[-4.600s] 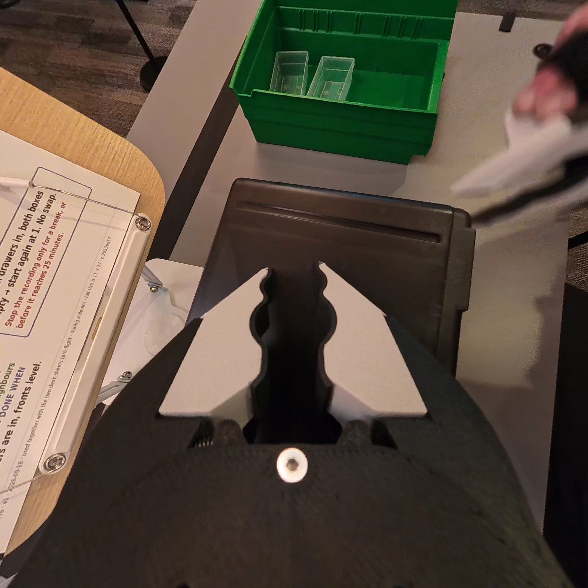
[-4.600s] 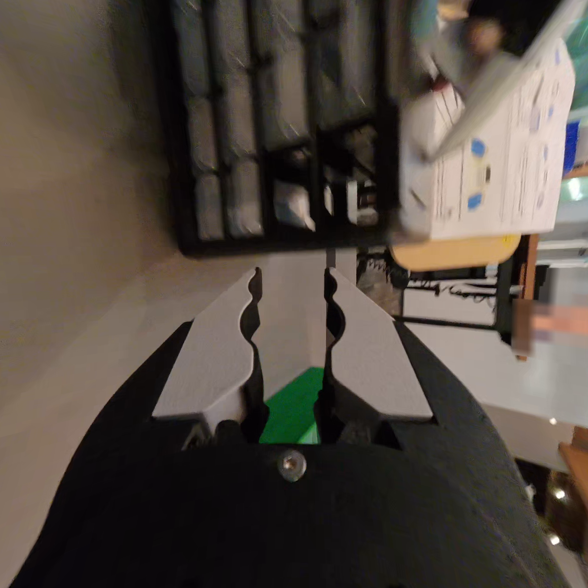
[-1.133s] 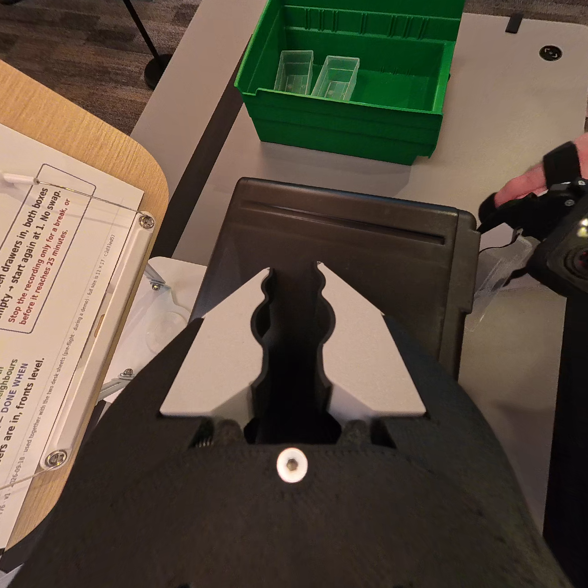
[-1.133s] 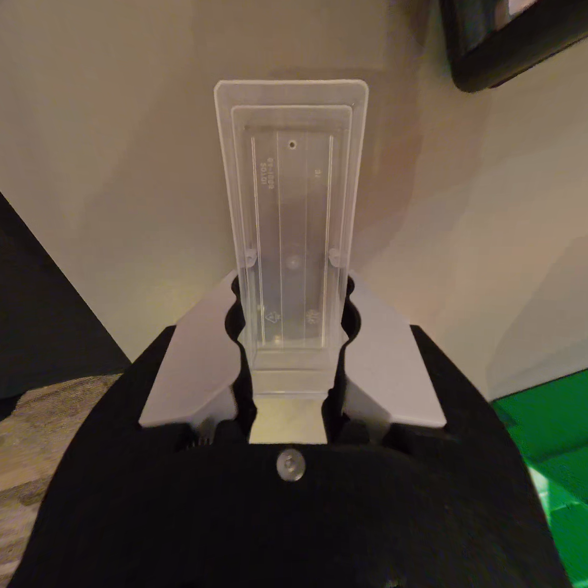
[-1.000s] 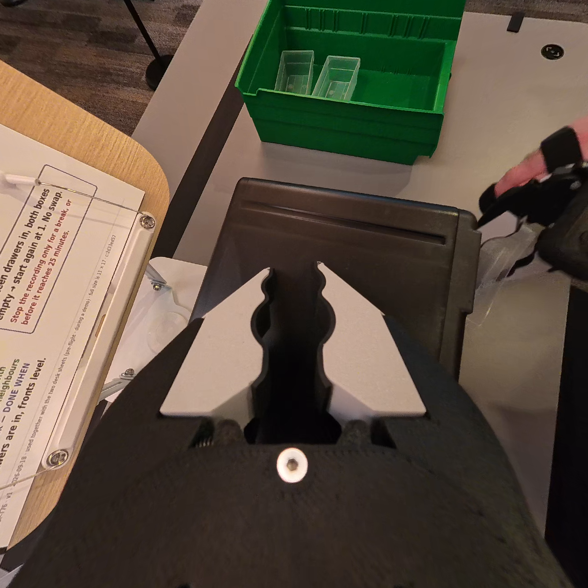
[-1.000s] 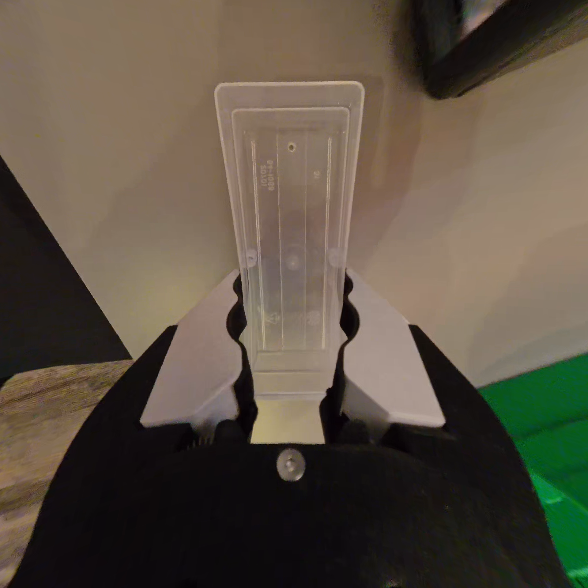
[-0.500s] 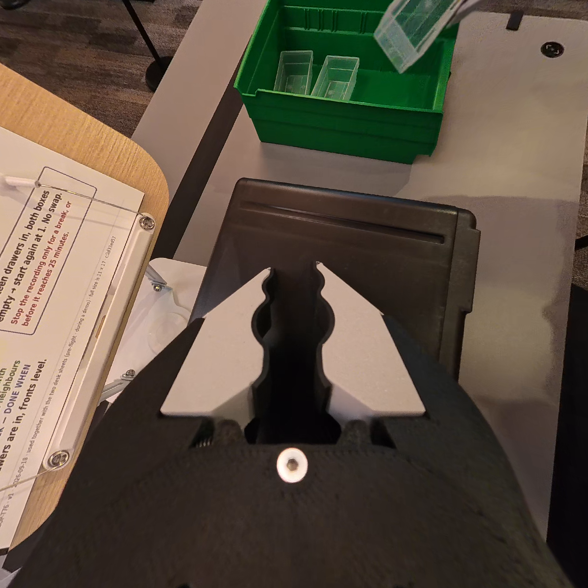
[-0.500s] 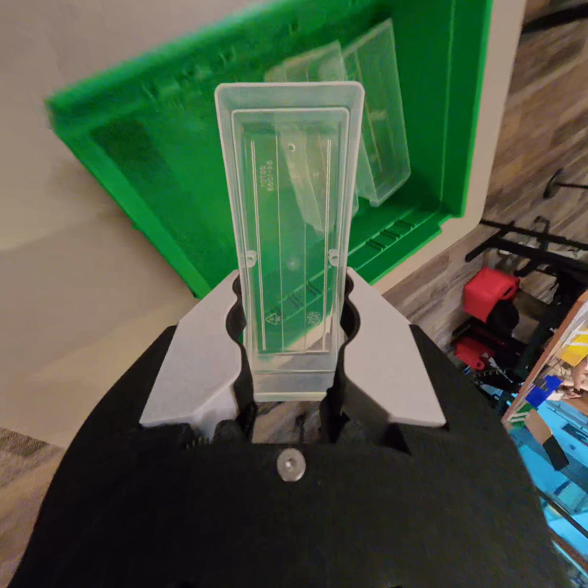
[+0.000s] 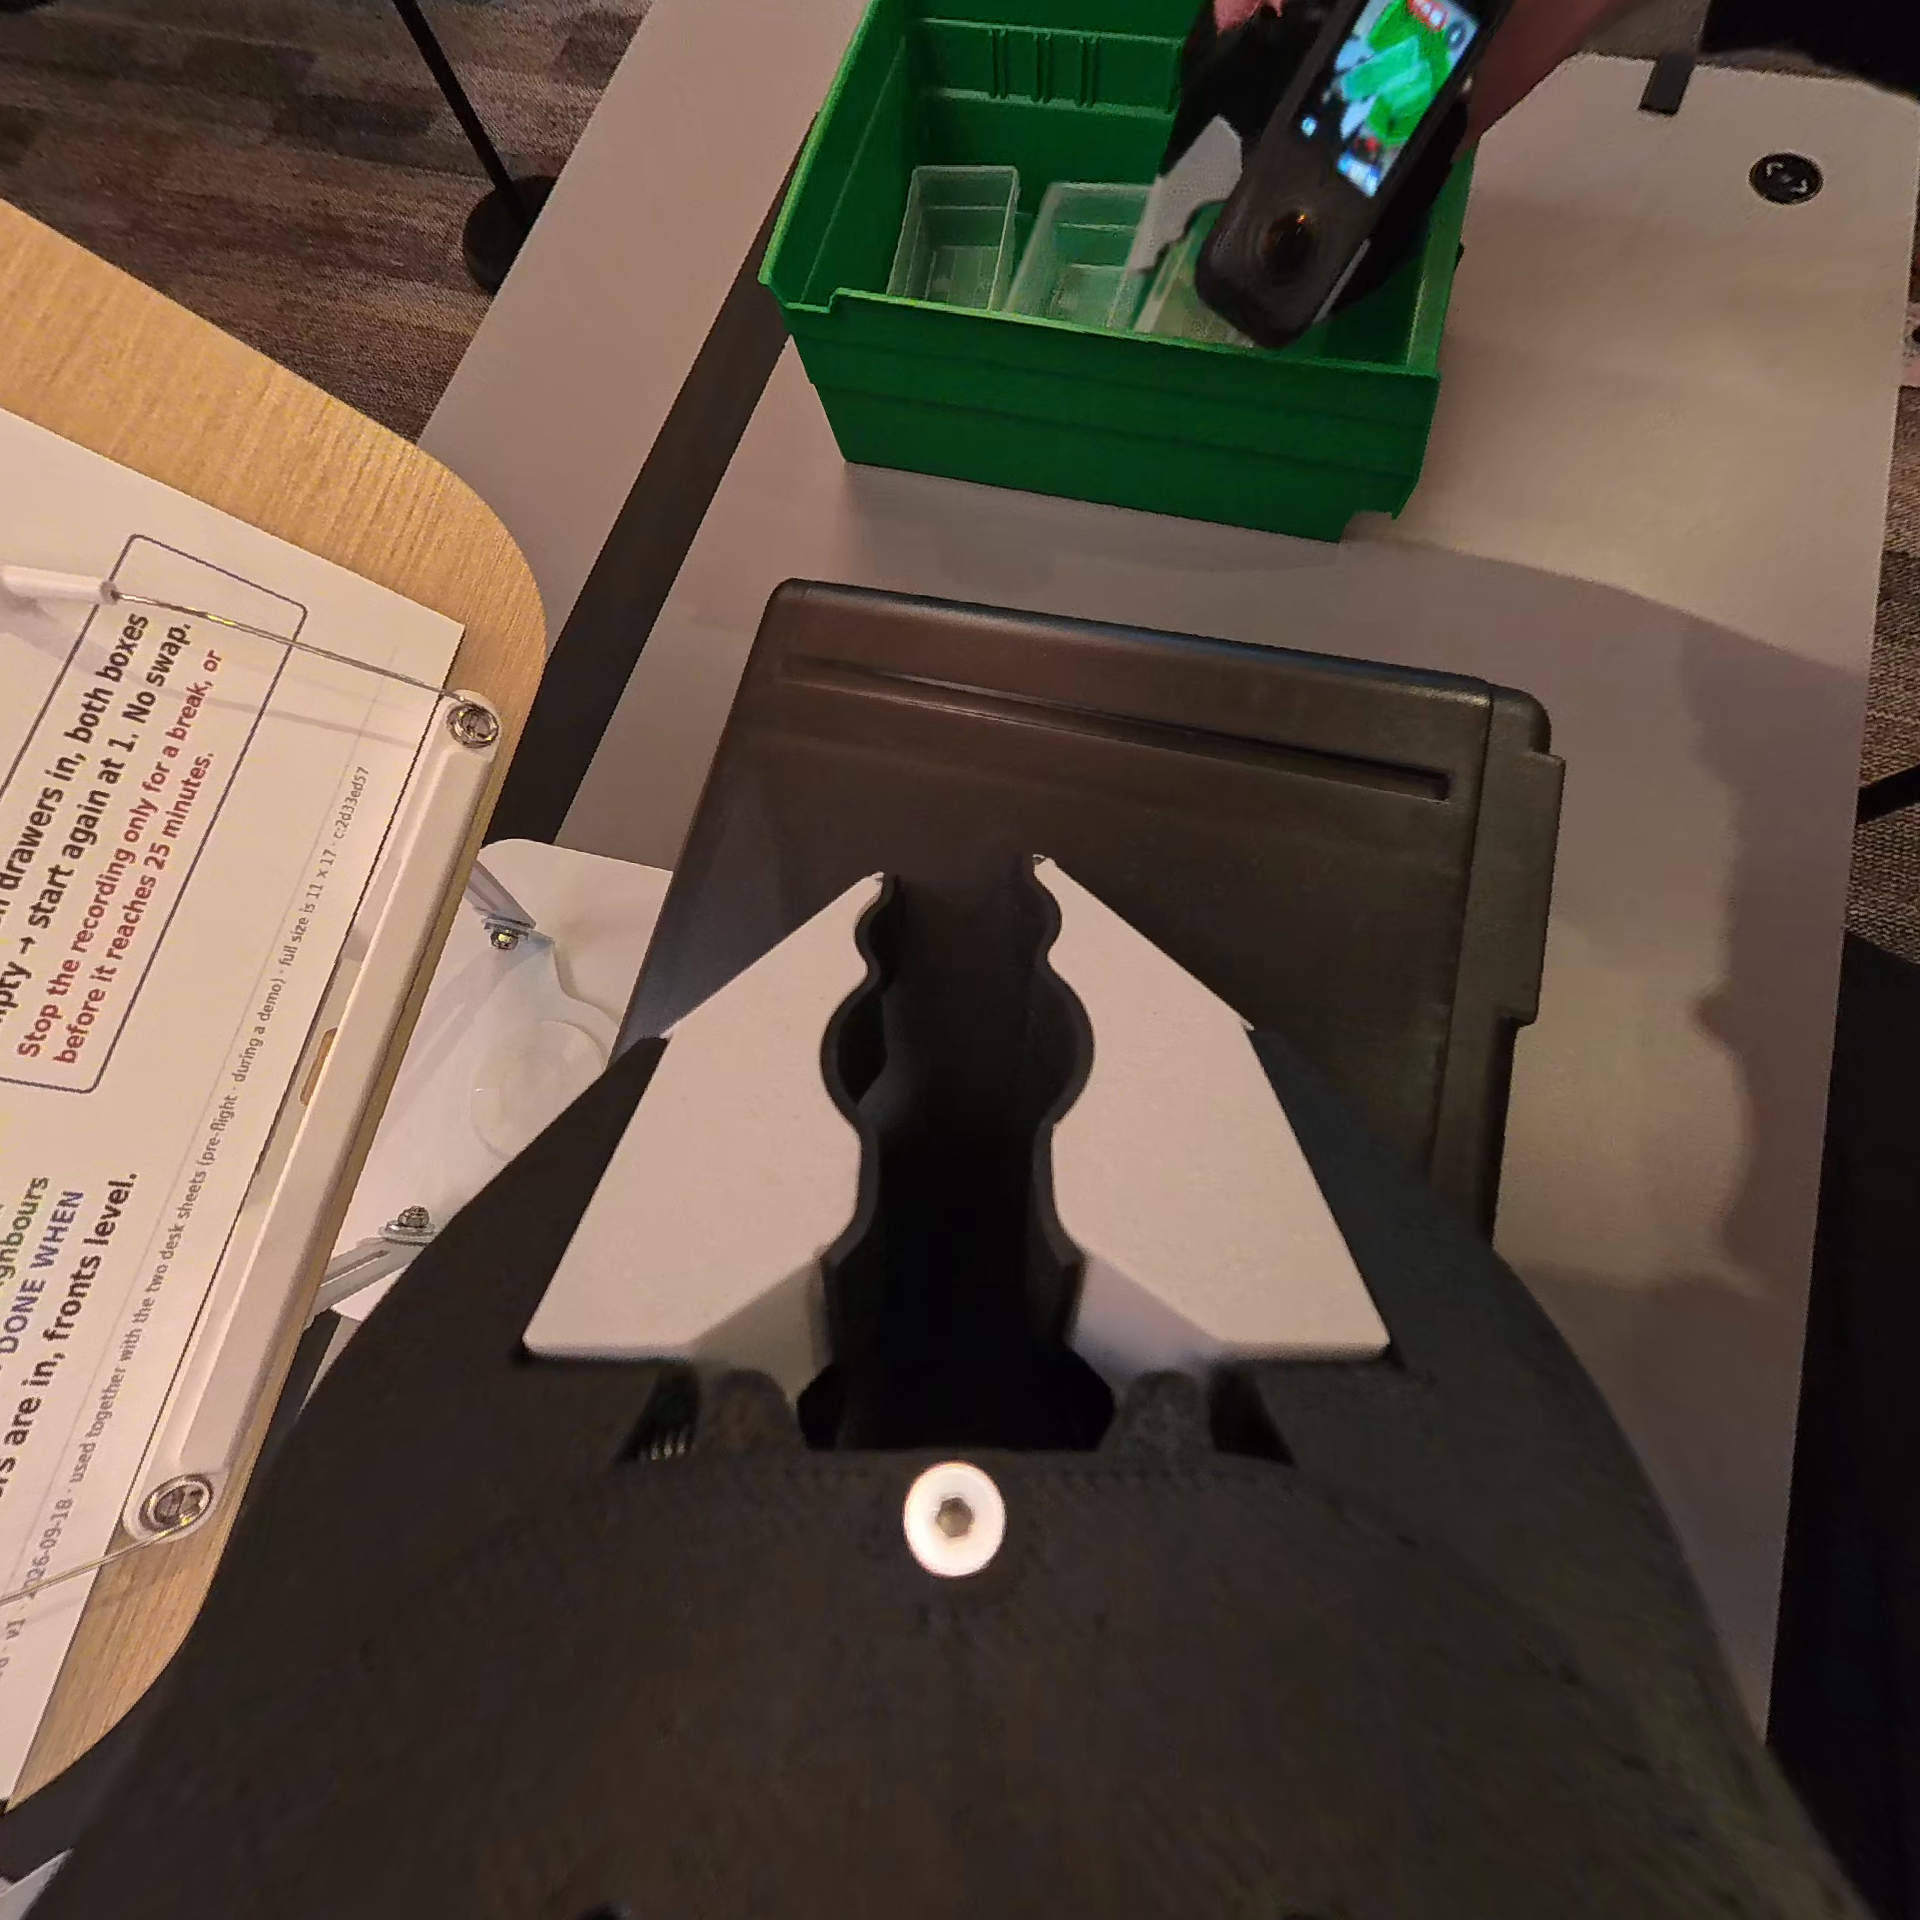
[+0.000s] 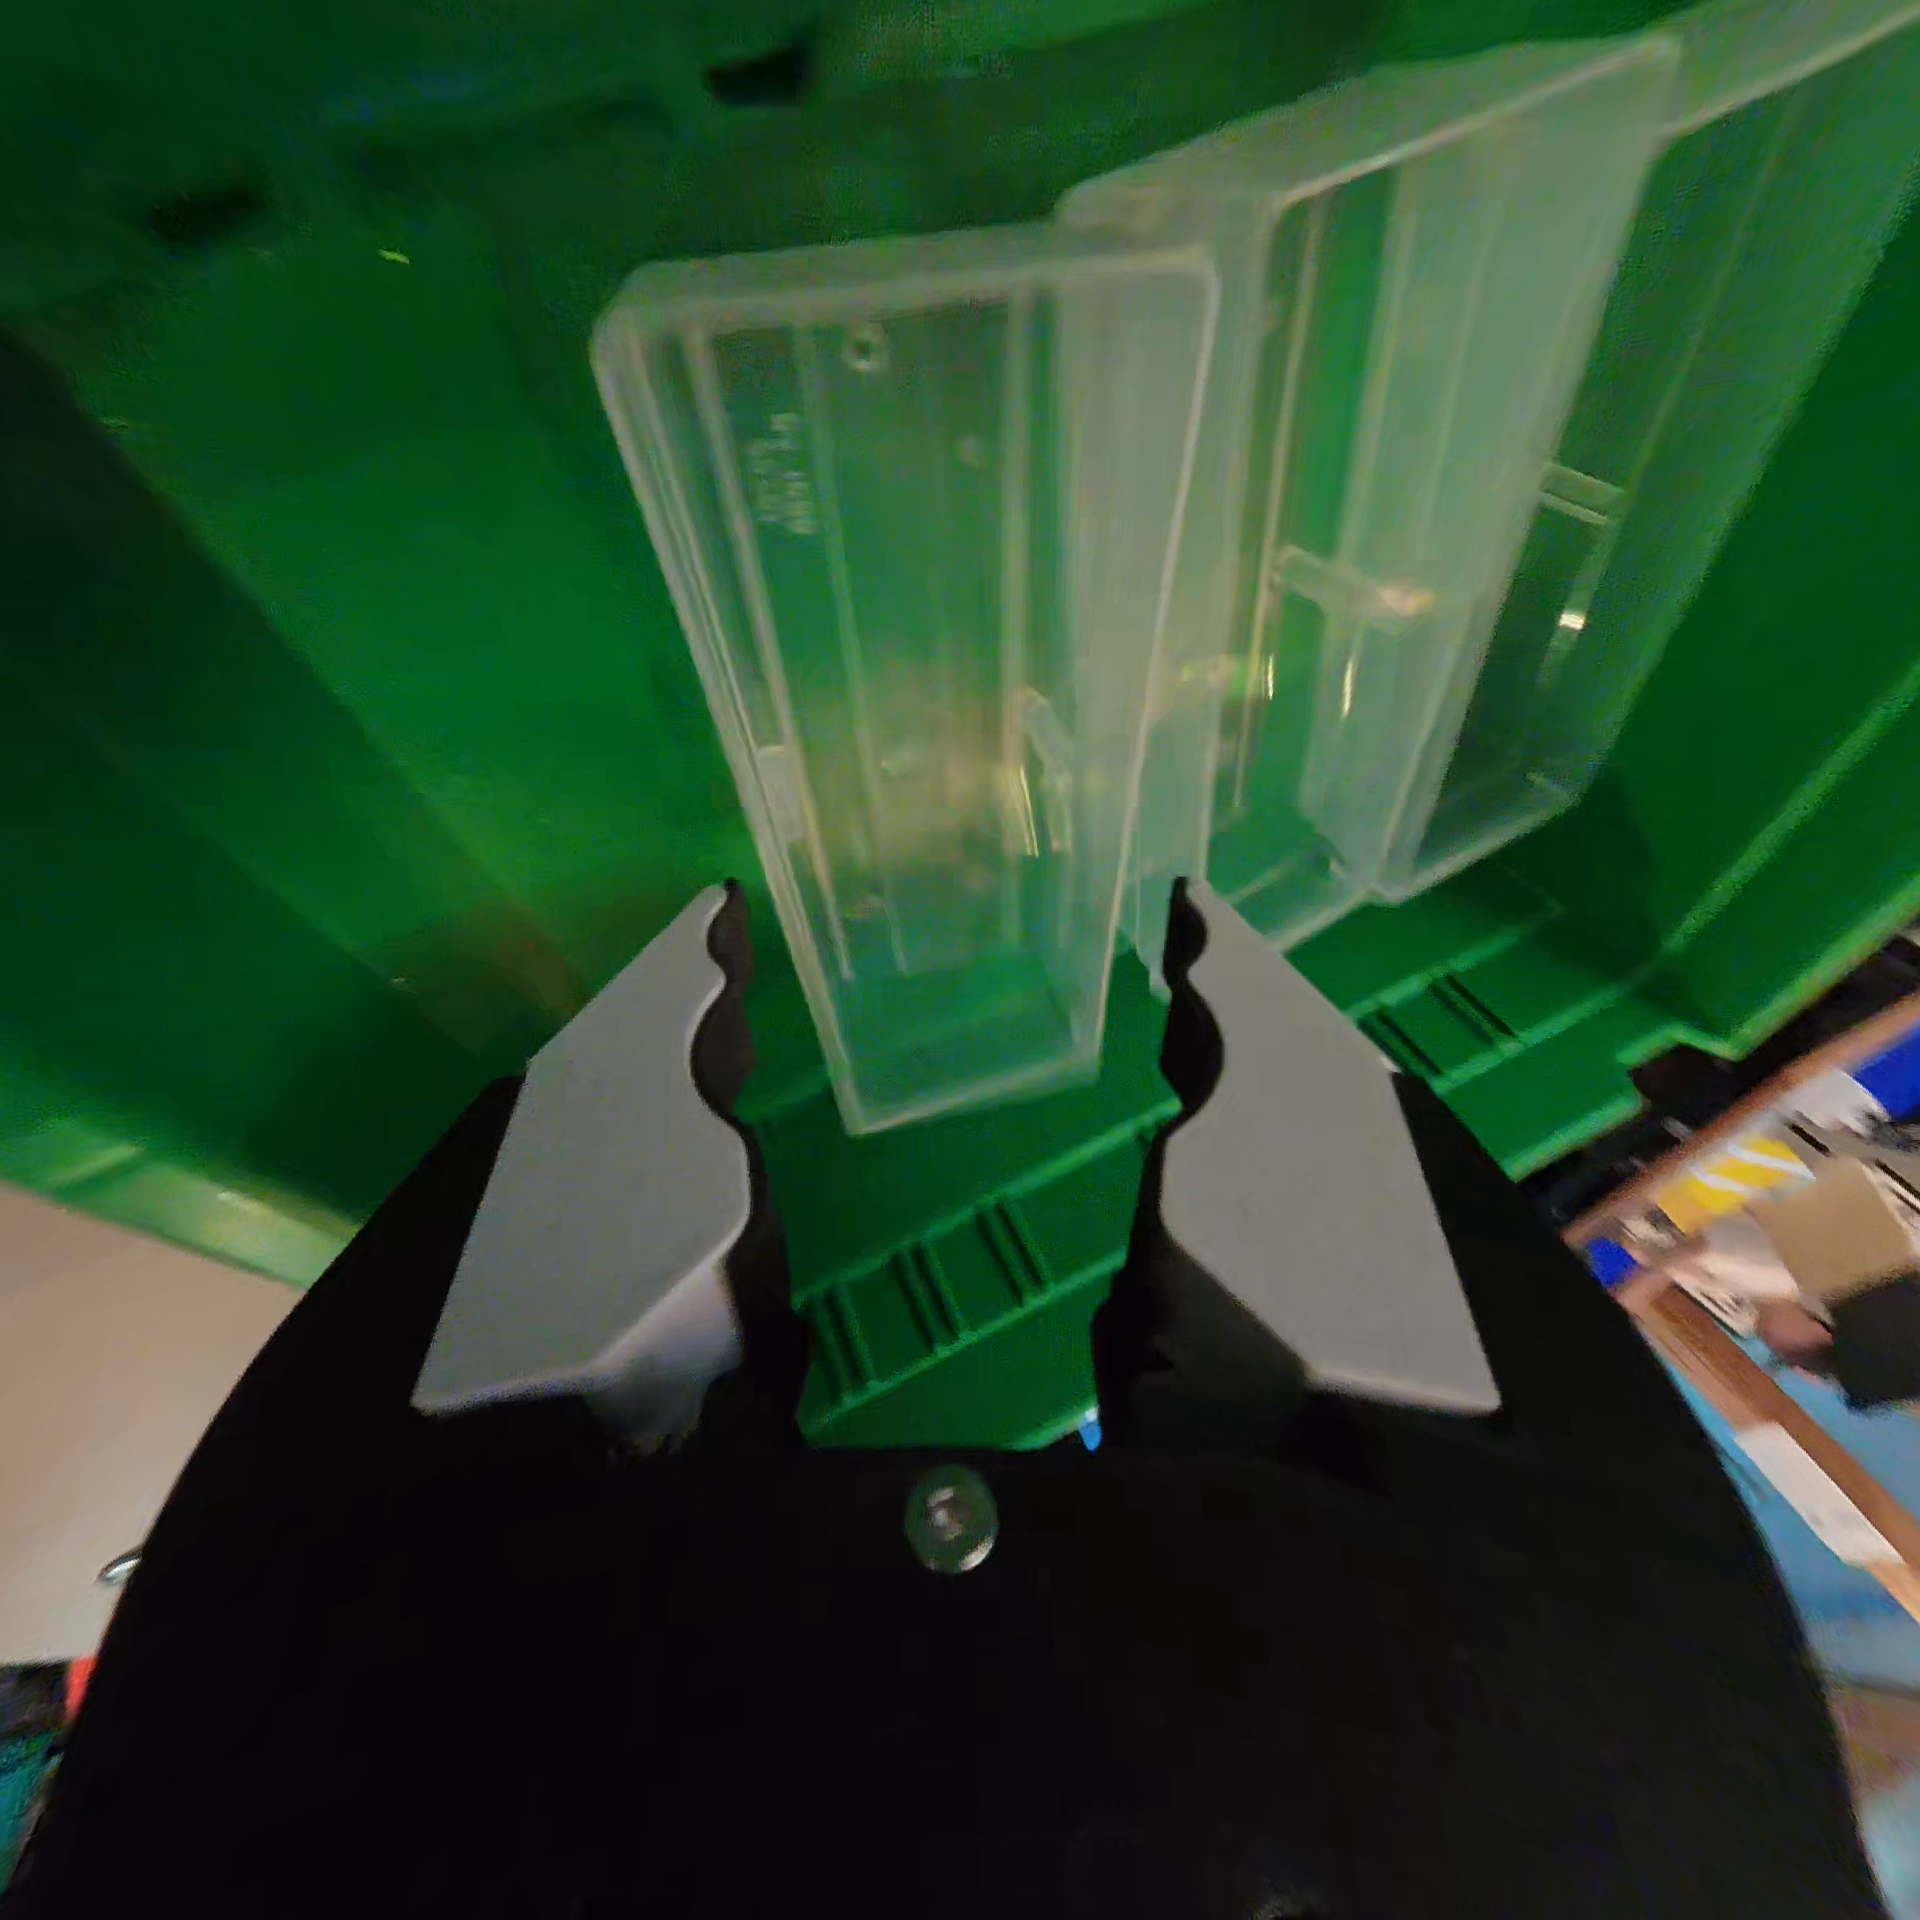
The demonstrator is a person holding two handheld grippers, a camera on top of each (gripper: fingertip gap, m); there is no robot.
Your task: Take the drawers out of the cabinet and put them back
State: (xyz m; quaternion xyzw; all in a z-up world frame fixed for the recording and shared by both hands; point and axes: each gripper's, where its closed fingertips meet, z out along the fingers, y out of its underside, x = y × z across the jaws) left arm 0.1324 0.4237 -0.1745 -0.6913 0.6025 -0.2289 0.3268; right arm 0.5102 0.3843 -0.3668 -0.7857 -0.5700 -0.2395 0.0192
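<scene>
— Biggest thing first?
— Grey table (image 9: 1621,582), wide and flat, with everything sitting on it. Next to its left edge, a round-cornered wooden top (image 9: 260,488) with a printed sheet (image 9: 187,831) under a clear holder.
— And on the table?
— Black cabinet (image 9: 1122,821), seen from above, right under the left tongs (image 9: 958,873). Past it, a green bin (image 9: 1101,416), near the far edge of the table.
— In the bin?
— Clear drawers. In the left wrist view, one small clear drawer (image 9: 951,234) at the left, long side running away from the camera, open top up. Just beside it a second clear drawer (image 9: 1081,260), lined up the same way.
— And the newest drawer?
— Close up in the right wrist view: a long clear drawer (image 10: 914,665) lying in the green bin (image 10: 312,623), open side facing the camera, long side running straight away from the right tongs (image 10: 951,894). Short near end just in front of the tips. Touching another clear drawer (image 10: 1455,499) on its right side, that one tilted a bit off to the right.
— Right tongs holding it?
— No. Spread wide apart, nothing between the grey fingers (image 10: 613,1122), drawer lying free in the bin.
— Same tongs from far off?
— Yes, as the right tongs (image 9: 1174,218) dipping down into the bin, with a black camera block (image 9: 1309,208) on top.
— Left tongs?
— Parted a little, with a dark gap and nothing gripped, hanging over the top of the cabinet.
</scene>
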